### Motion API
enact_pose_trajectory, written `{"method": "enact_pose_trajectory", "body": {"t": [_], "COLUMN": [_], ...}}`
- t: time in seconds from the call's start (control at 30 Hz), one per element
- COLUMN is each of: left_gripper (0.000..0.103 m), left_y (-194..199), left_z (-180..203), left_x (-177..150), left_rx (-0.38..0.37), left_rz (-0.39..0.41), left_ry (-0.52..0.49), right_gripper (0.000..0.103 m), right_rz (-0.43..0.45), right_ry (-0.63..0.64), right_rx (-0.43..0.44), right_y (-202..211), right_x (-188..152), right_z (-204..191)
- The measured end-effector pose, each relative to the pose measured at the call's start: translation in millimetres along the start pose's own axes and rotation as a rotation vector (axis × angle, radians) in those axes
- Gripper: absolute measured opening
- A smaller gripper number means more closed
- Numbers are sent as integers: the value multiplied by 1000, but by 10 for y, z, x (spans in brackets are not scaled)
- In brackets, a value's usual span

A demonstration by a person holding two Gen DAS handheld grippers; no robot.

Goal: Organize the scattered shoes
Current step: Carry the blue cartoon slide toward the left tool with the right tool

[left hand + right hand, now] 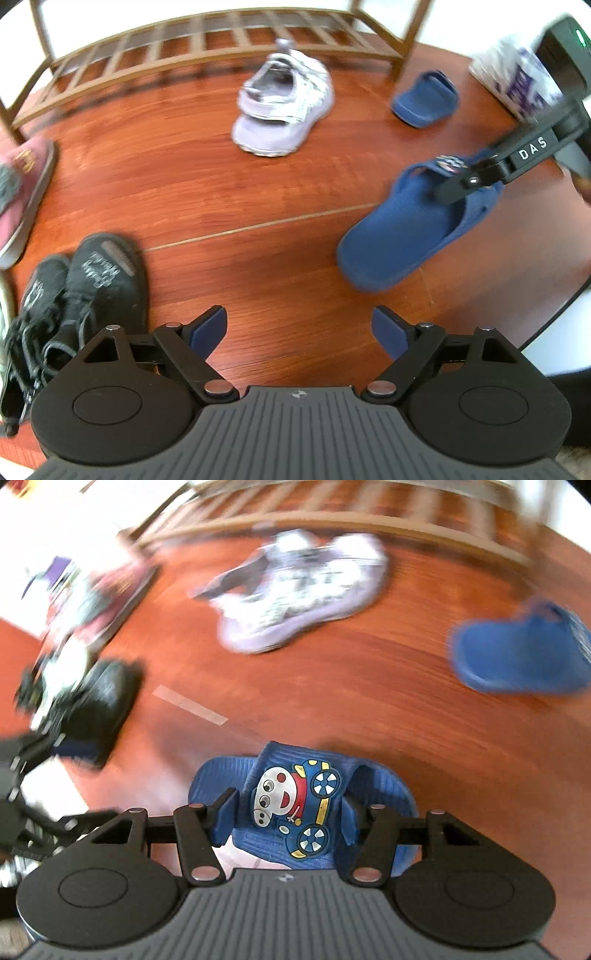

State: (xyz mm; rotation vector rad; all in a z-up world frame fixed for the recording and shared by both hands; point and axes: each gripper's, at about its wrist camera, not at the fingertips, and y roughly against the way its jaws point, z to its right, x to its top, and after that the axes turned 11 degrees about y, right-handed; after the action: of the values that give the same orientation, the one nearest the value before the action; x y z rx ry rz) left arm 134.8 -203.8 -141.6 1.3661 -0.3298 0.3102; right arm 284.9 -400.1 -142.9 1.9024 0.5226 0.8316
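1. My right gripper (288, 812) has its two blue pads closed in on the strap of a blue slipper (306, 808), one pad on each side of the band that carries a cartoon car patch. From the right wrist camera the strap fills the gap between the jaws, so I read it as a firm pinch.

2. From the left wrist camera the same right gripper (461, 177) comes in from the upper right, angled downward, with the blue slipper (406, 229) hanging from it, toe tilted toward the floor (258, 192). Whether the toe touches the boards I cannot tell.

3. My left gripper (299, 328) points forward and down over bare floor, jaws spread wide with nothing between the pads.

4. A second blue slipper (424, 99) lies near the right leg of the wooden shoe rack (207, 40), well apart from the held one.

5. A lavender-and-white sneaker (284, 107) sits on the floor just in front of the rack's lower slats (blurred in the right wrist view).

6. A pair of black lace-up shoes (81, 295) lies side by side just left of my left gripper, and a pink shoe (22, 192) is at the far left edge.
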Motion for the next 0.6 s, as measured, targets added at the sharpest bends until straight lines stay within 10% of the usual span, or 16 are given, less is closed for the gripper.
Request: {"method": "enact_pose_trajectory", "body": {"t": [0.6], "left_gripper": [88], "left_y": [7], "left_z": [-285], "left_x": [-311], "left_rx": [45], "left_rz": [-48], "left_ry": [94], "right_gripper": [62], "right_rz": [-217], "right_ry": [559], "right_rx": [176], "right_y": [-767], "right_x": [897], "right_z": [-1051]}}
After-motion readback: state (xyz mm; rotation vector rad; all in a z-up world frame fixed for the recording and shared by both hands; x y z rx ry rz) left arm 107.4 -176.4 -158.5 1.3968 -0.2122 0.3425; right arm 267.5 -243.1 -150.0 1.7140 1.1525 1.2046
